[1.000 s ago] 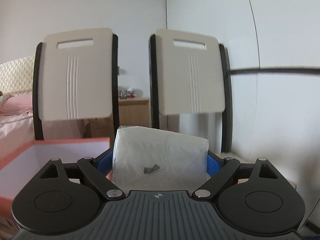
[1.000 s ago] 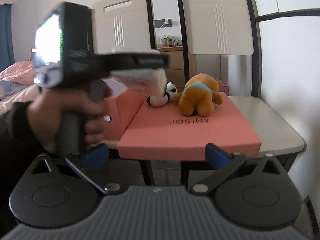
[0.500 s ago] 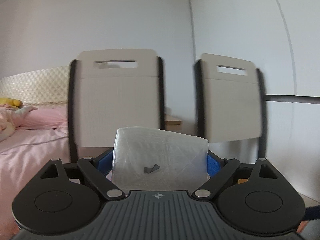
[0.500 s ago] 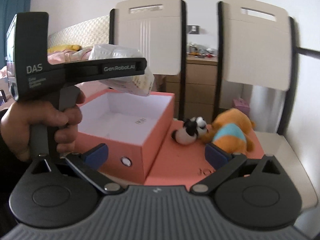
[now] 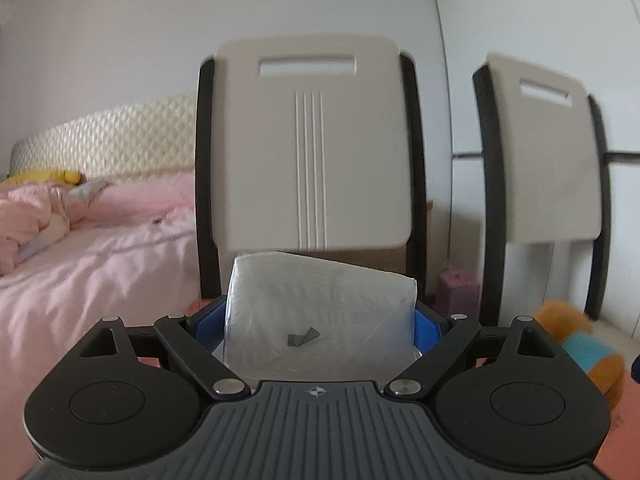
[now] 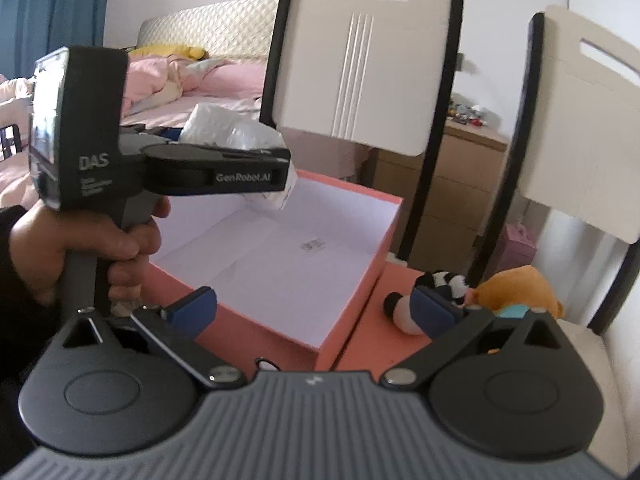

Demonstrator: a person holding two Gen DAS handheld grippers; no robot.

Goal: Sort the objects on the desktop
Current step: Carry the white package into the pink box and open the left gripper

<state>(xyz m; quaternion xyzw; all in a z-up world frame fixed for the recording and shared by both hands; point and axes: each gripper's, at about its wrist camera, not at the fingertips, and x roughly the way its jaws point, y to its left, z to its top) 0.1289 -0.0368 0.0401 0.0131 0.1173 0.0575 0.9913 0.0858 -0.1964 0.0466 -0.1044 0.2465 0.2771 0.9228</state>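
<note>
Packet now over open box.

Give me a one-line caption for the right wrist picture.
The left gripper holds a white plastic packet above the open pink box, two plush toys beside it.

A bedroom at home.
A bed with pink bedding and a quilted headboard stood behind two chairs; a wooden dresser stood by the wall.
</note>
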